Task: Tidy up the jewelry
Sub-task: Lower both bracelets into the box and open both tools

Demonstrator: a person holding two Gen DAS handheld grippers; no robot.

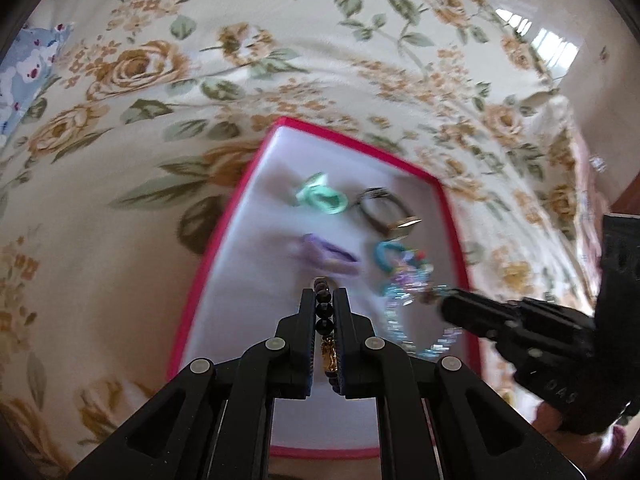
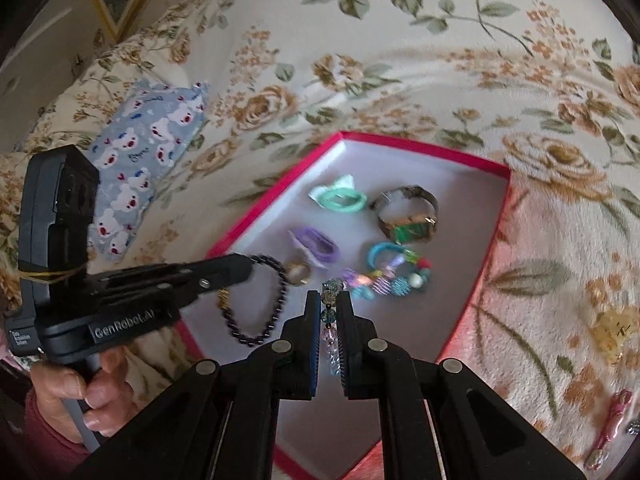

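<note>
A red-rimmed box [image 1: 352, 142] [image 2: 424, 148] with a white floor lies on a floral blanket. In it are a mint hair tie [image 1: 320, 199] [image 2: 339, 197], a purple hair tie [image 1: 330, 256] [image 2: 316, 245], a watch [image 1: 386, 210] [image 2: 408, 216] and a colourful bead bracelet [image 2: 384, 276]. My left gripper [image 1: 324, 300] [image 2: 250, 264] is shut on a dark bead bracelet [image 1: 322, 312] [image 2: 260, 300] that hangs over the box. My right gripper [image 2: 329, 302] [image 1: 444, 306] is shut on a pale blue crystal bracelet [image 2: 331, 320] [image 1: 400, 320] over the box.
A blue bear-print pouch [image 2: 136, 160] [image 1: 24, 64] lies on the blanket left of the box. A yellow hair clip [image 2: 612, 332] and a pink clip [image 2: 612, 428] lie on the blanket at the right. A gold ring [image 2: 298, 272] lies in the box.
</note>
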